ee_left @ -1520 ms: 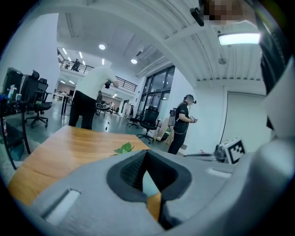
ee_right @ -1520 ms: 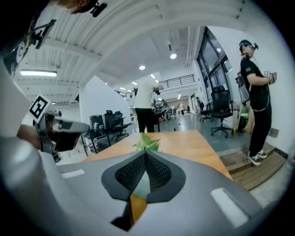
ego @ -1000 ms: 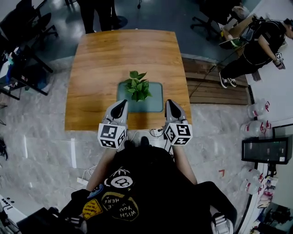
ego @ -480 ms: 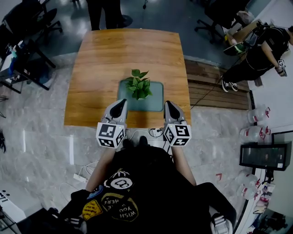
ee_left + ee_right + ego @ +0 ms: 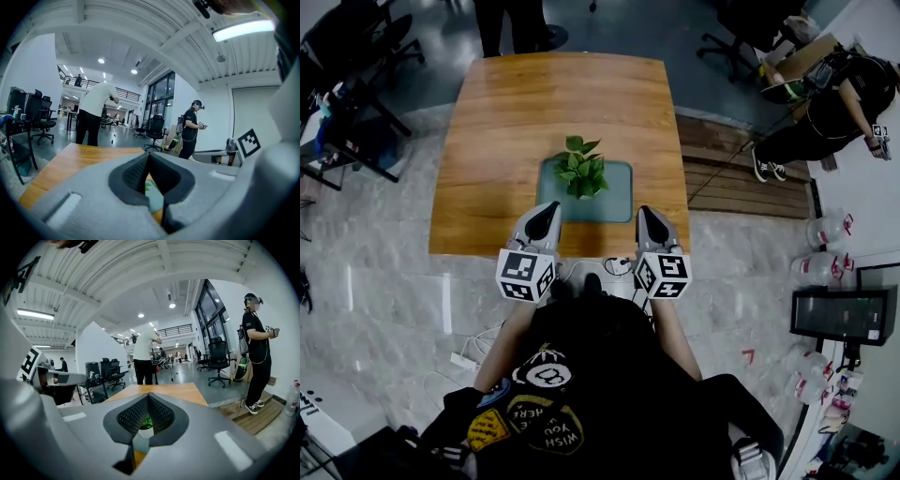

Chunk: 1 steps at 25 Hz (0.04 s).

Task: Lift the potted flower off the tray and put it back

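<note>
Head view: one potted flower (image 5: 581, 176) stands on one blue-grey tray (image 5: 617, 202), on the near half of the wooden table (image 5: 506, 141). Its white pot shows only in the right gripper view. I hold two grippers: left gripper (image 5: 148, 158) and right gripper (image 5: 148, 398), both closed, empty, clear of the flower.

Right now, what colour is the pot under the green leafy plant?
White; the small pot shows best in the right gripper view.
</note>
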Motion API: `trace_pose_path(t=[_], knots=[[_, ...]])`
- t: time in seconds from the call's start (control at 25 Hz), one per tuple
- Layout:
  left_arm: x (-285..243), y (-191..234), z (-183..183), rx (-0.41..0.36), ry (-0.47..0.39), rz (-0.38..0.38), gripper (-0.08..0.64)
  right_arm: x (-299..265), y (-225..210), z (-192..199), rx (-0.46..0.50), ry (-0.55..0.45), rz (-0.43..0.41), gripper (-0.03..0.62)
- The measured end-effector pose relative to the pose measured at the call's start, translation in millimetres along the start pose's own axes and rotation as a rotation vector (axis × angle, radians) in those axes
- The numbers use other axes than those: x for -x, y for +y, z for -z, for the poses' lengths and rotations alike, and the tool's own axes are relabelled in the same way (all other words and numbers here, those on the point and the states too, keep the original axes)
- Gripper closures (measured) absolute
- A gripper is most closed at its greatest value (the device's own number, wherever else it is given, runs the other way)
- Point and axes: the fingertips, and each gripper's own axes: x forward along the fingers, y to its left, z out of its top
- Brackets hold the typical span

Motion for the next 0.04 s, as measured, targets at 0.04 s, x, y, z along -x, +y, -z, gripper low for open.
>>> trace_pose_path(t=[0.04], knots=[[-0.6,-0.3,0.4,0.0,0.002,0.002,0.563,-0.1,-0.9,1.1,-0.002,0.004,0.002,0.591]])
